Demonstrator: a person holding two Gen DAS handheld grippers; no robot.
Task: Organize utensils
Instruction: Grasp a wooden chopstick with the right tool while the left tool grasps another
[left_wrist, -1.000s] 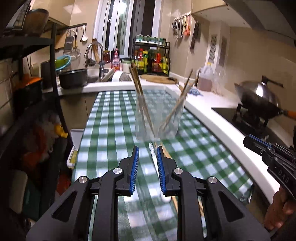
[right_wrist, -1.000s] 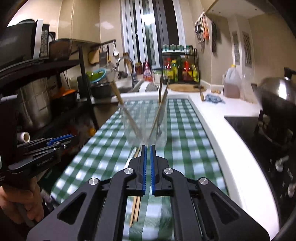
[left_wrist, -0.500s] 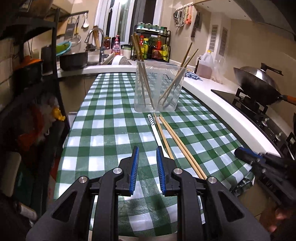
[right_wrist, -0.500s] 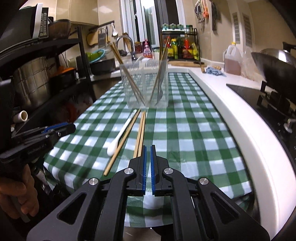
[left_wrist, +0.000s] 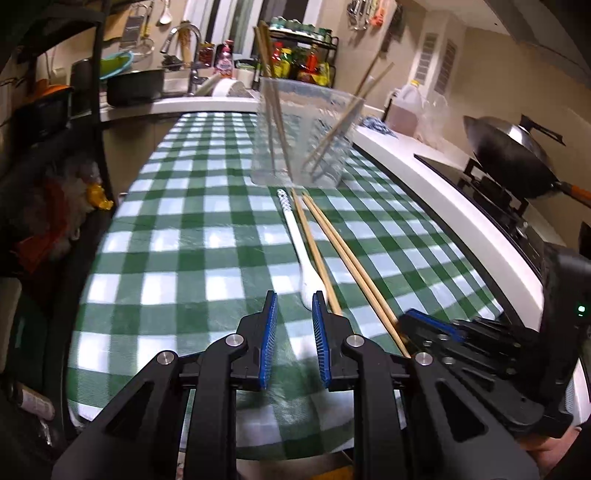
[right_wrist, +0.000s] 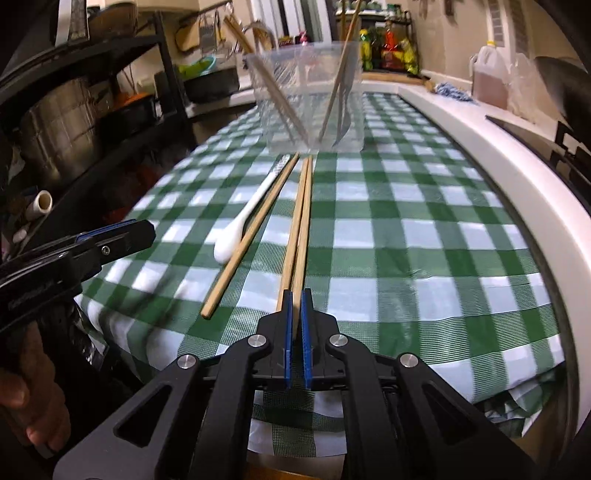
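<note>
R gripper (right_wrist: 294, 295) jaws opening, chopstick pair (right_wrist: 301, 218) end btwn them near bench (right_wrist: 461, 236) front edge. L gripper (left_wrist: 294, 300) jaws spread, empty, by spoon (left_wrist: 301, 251); open cloth on its left.

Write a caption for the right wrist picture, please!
Right gripper opening at the near ends of paired chopsticks on the green checked tablecloth, beside a white spoon and a clear container.
</note>
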